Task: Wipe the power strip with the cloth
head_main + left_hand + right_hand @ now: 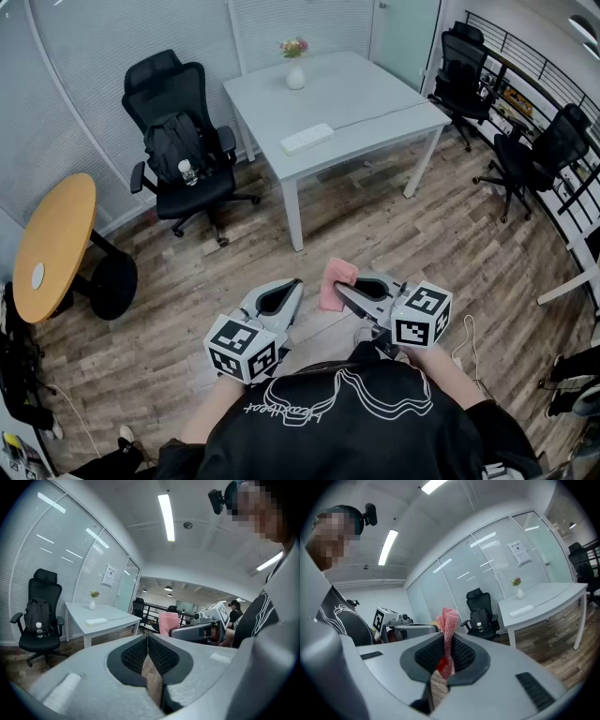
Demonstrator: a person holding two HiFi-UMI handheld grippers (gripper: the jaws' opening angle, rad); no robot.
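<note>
Cloth point(337, 273) pinched in right gripper point(343, 289); vase point(295, 76) holds flowers point(294, 46).

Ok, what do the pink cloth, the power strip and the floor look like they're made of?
The pink cloth looks like soft matte fabric: textured weave, folded in the right gripper. The power strip is likely smooth white plastic, though too small to be sure. The floor shows brown wood-grain planks; real wood or laminate, I cannot tell.

We get the head cam steeply down from above; both gripper cams sit low, near-level, sharing the white table point(361, 94).
</note>
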